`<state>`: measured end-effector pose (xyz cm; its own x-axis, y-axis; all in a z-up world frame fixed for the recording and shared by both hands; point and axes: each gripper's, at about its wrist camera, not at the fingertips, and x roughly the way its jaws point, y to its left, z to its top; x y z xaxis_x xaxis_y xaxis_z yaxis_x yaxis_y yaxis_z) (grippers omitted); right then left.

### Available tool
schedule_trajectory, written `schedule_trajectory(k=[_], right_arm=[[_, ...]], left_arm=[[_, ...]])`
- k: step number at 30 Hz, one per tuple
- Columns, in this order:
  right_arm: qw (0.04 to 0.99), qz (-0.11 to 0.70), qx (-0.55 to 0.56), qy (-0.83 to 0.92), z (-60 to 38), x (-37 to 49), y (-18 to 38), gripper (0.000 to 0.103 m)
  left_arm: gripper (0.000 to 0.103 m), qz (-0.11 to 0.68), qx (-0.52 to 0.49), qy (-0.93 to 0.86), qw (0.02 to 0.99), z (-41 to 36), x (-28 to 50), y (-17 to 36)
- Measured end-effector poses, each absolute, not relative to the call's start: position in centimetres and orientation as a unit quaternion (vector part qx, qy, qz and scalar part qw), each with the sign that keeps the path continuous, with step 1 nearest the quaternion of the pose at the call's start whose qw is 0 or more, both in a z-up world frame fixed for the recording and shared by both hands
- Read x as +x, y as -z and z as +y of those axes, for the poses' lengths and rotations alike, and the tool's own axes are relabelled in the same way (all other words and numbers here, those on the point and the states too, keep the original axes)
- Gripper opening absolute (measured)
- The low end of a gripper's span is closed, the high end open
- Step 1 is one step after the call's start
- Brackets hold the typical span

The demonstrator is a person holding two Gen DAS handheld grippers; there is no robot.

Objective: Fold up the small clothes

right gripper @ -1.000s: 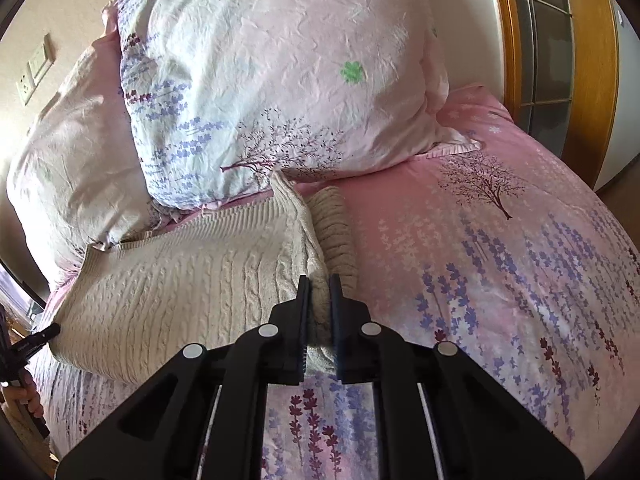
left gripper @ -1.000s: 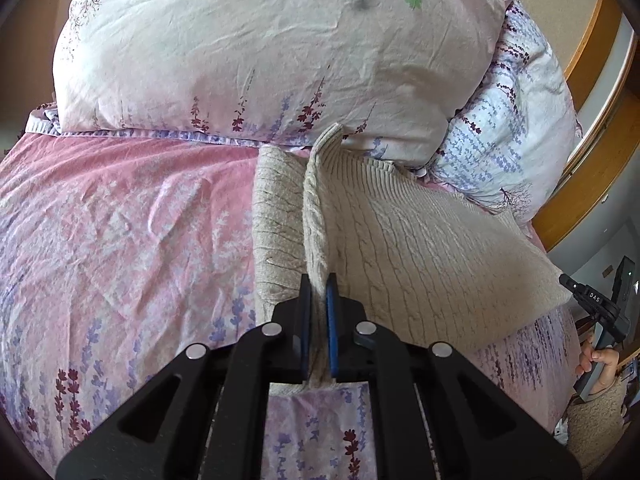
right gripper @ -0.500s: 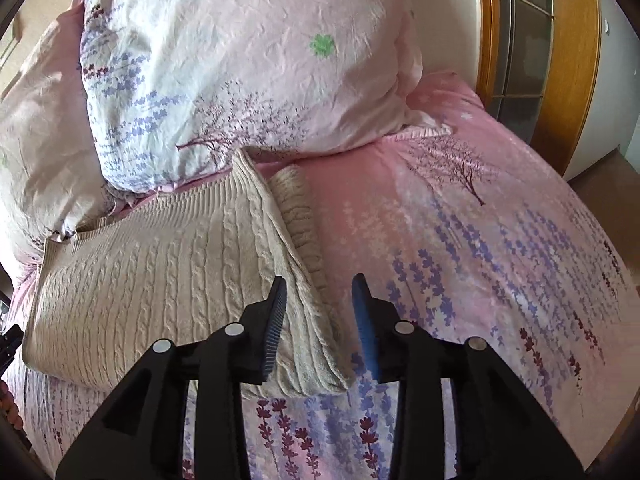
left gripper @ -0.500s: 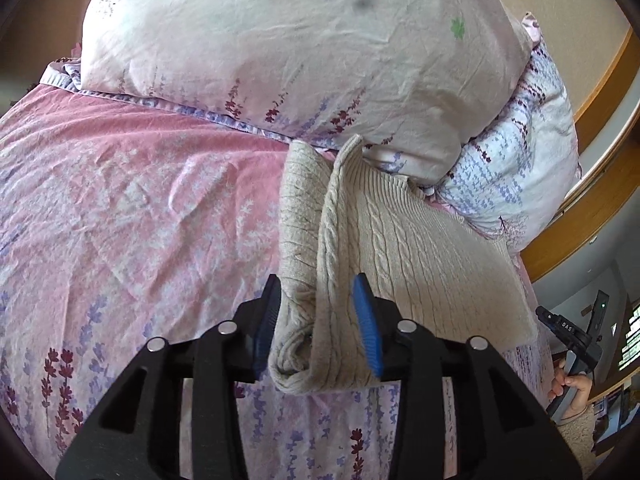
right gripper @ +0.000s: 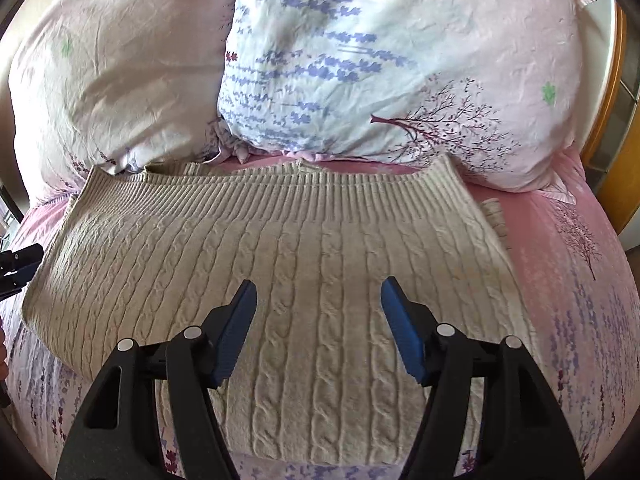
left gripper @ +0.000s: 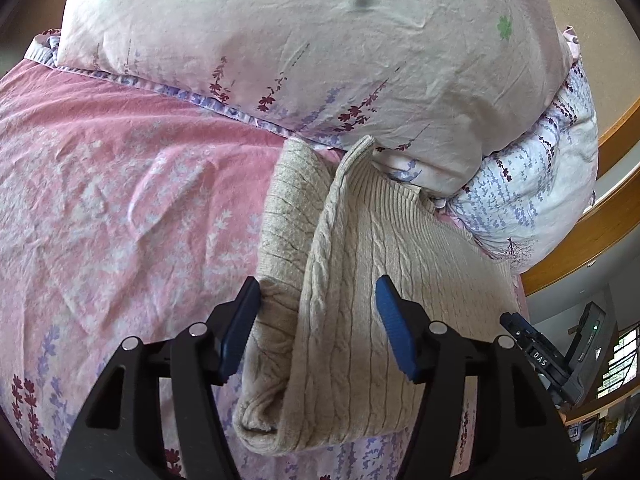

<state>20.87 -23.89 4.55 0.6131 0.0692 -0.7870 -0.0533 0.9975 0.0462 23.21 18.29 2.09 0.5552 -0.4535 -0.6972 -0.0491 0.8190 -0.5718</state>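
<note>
A cream cable-knit sweater [right gripper: 304, 264] lies folded on the pink floral bedspread [right gripper: 576, 280], its ribbed hem toward the pillows. In the left wrist view the sweater [left gripper: 360, 288] shows its folded left edge, with a sleeve layer tucked under. My left gripper [left gripper: 316, 320] is open and empty, its blue pads either side of that folded edge. My right gripper [right gripper: 318, 320] is open and empty, hovering over the middle of the sweater. The other gripper's tip [right gripper: 18, 264] shows at the sweater's left edge.
Two floral pillows [right gripper: 380, 60] [right gripper: 112, 72] lean at the head of the bed, touching the sweater's far hem. A wooden headboard frame [left gripper: 600, 236] curves at the right. The right gripper's body [left gripper: 560, 360] shows at the lower right of the left wrist view.
Both grippers were shut on the sweater's folded edges, then opened and let go. The right gripper has swung left over the sweater's middle. The left gripper has opened wider.
</note>
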Motion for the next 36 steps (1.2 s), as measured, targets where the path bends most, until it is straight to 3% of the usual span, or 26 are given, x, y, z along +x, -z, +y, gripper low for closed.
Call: schedule_trajectory(k=[7, 18, 28, 33, 36], right_arm=[[0.892, 0.452, -0.023, -0.02, -22.7, 21.2, -3.2, 0.074], [0.891, 0.453, -0.023, -0.022, -22.9, 21.3, -3.4, 0.077], [0.891, 0.453, -0.02, -0.024, -22.8, 21.6, -3.1, 0.078], [0.891, 0.452, -0.02, -0.023, -22.8, 21.5, -3.2, 0.078], [0.891, 0.452, -0.02, -0.023, -22.8, 21.6, -3.2, 0.078]], left_arm=[[0.061, 0.46, -0.276, 0.118, 0.836, 18.5, 24.4, -1.4], [0.06, 0.451, -0.297, 0.128, 0.832, 18.7, 25.7, -0.7], [0.039, 0.462, -0.342, 0.145, 0.805, 18.1, 25.9, 0.1], [0.037, 0.469, -0.336, 0.149, 0.803, 17.0, 26.1, 0.1], [0.028, 0.474, -0.339, 0.144, 0.8, 16.6, 26.2, 0.2]])
